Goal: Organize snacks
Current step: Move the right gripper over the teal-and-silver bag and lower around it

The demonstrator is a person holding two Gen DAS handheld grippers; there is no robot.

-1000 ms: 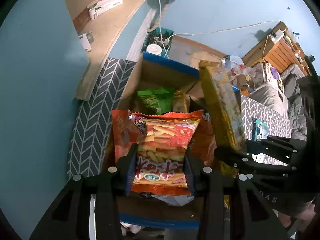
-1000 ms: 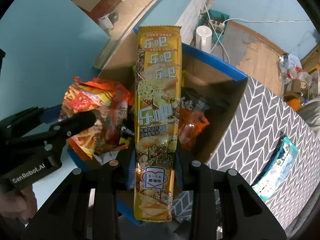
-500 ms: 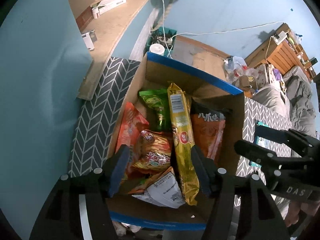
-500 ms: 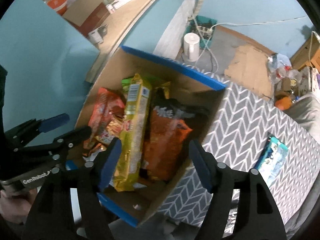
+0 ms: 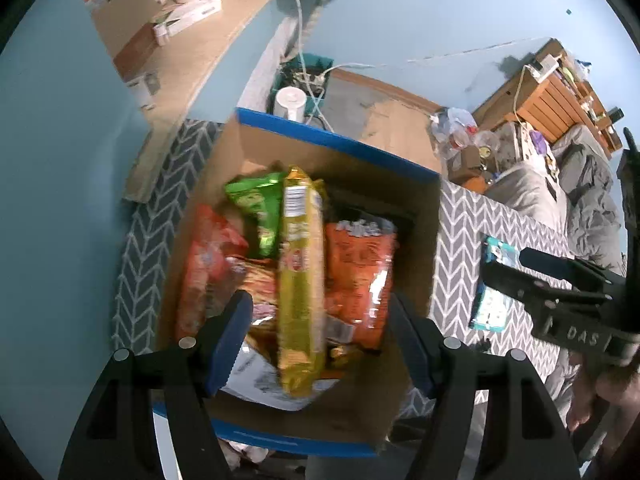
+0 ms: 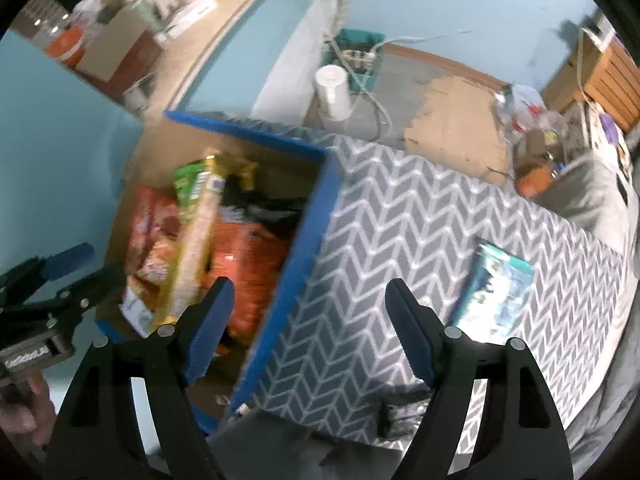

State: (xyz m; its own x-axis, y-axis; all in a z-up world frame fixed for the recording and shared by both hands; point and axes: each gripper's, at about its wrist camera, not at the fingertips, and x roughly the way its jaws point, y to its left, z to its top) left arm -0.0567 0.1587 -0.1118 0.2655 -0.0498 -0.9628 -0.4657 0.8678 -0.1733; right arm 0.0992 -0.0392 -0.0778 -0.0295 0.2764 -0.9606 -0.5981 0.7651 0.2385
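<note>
A cardboard box with a blue rim (image 5: 336, 140) stands on the chevron-patterned table and holds several snack bags. In it a long yellow pack (image 5: 300, 280) lies between an orange bag (image 5: 356, 276) and a red bag (image 5: 208, 264), with a green bag (image 5: 256, 208) behind. My left gripper (image 5: 318, 300) hovers over the box, jaws opening, with nothing between its pads. My right gripper (image 6: 310, 284) is over the box's right wall (image 6: 308, 232) and the table, jaws also opening and empty. A teal snack pack (image 6: 500, 284) lies flat on the table to the right.
The grey chevron tablecloth (image 6: 400, 208) stretches right of the box. A wooden counter (image 5: 192, 52) with small boxes runs behind on the left. On the floor beyond are a white cup (image 6: 334, 92), a teal basket (image 6: 360, 52) of cables and a cardboard sheet (image 6: 452, 128).
Both grippers have let go: the orange-red chip bag and the long yellow pack now lie in the box. Both have opened wide, and the right one has moved right towards the table.
</note>
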